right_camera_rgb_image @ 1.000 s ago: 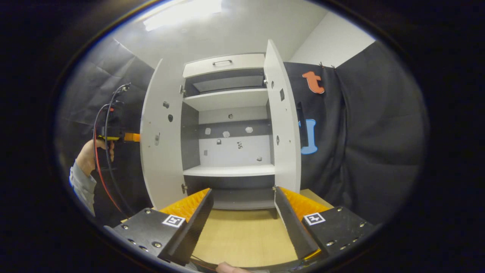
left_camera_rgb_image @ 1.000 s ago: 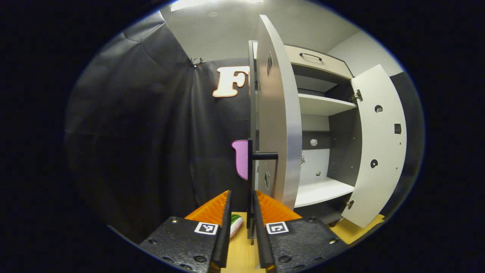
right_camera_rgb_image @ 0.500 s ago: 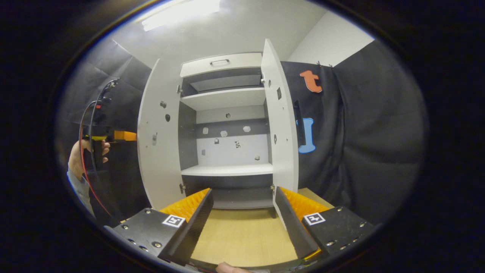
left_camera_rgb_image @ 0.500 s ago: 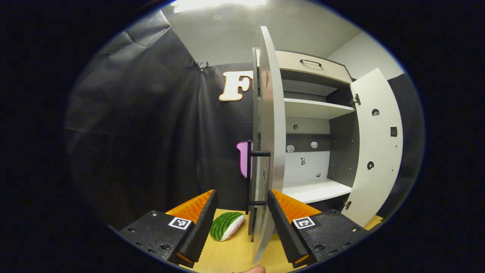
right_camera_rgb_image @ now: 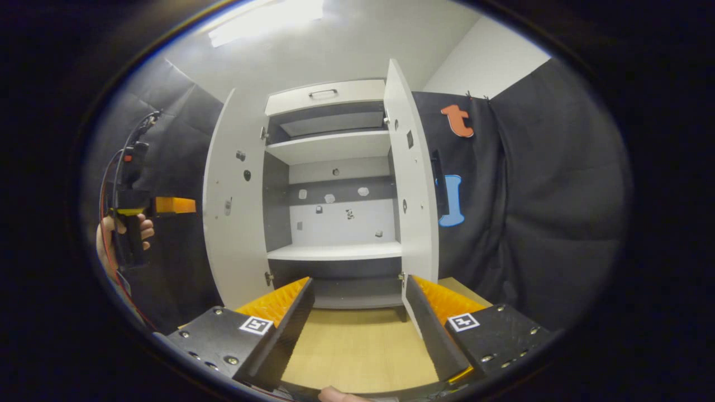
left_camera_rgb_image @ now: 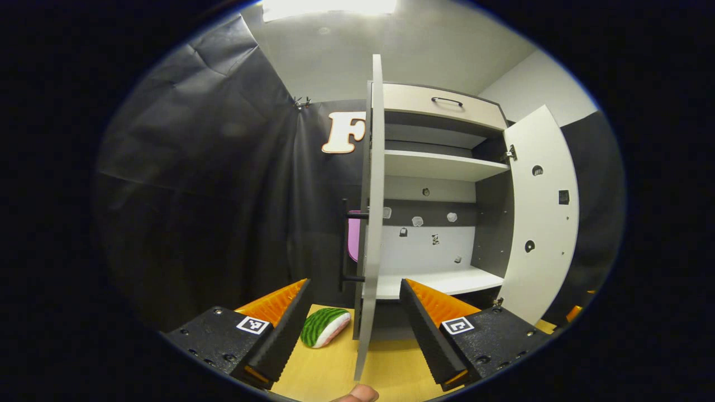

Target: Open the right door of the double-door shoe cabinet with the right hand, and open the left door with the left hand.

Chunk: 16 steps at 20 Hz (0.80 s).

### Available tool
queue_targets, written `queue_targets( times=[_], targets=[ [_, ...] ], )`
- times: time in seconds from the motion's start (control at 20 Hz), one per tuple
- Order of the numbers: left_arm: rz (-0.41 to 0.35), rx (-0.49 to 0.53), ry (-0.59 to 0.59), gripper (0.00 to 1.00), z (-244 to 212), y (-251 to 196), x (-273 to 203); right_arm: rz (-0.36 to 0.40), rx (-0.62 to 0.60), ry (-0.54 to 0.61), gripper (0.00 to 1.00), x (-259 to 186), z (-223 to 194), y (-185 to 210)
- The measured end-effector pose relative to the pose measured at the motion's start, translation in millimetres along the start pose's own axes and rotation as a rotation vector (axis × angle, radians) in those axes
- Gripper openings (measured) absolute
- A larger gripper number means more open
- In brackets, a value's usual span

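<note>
Cabinet (right_camera_rgb_image: 335, 223) stands on the tabletop (right_camera_rgb_image: 357, 346) with both doors swung wide: left door (left_camera_rgb_image: 371, 212) edge-on in the left gripper view, right door (right_camera_rgb_image: 413, 184) beside the shelves. Left hand-held gripper (left_camera_rgb_image: 352, 329) is open, fingers straddling the left door's edge without touching. Right hand-held gripper (right_camera_rgb_image: 357, 324) is open and empty. Watermelon slice (left_camera_rgb_image: 325, 326) lies near the left door.

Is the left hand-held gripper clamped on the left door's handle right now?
No, the left hand-held gripper is open, its fingers spread apart with the left door edge between them, and the black handle sits beyond them untouched.
</note>
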<state>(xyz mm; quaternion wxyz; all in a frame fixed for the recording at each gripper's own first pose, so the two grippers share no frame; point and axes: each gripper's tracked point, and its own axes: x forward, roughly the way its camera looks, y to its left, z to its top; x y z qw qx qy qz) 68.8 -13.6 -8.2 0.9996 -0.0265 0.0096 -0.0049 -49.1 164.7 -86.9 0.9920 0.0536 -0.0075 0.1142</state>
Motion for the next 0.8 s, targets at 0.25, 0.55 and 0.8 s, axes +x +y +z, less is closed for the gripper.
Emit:
queue_targets(
  times=[0.25,0.55,0.8],
  targets=[
    [-0.035,0.012,-0.024,0.96,-7.5,-33.0,-31.7,-0.002,-0.001,0.0,0.98,1.0,0.0,-0.5],
    [-0.057,0.04,-0.017,0.96,-25.8,-63.5,-52.0,-0.003,-0.004,-0.011,0.98,-0.4,4.3,-2.2],
    [-0.06,0.025,0.021,0.96,-61.0,-78.0,-57.0,-0.015,-0.003,-0.011,0.98,1.3,9.1,-6.9]
  ],
)
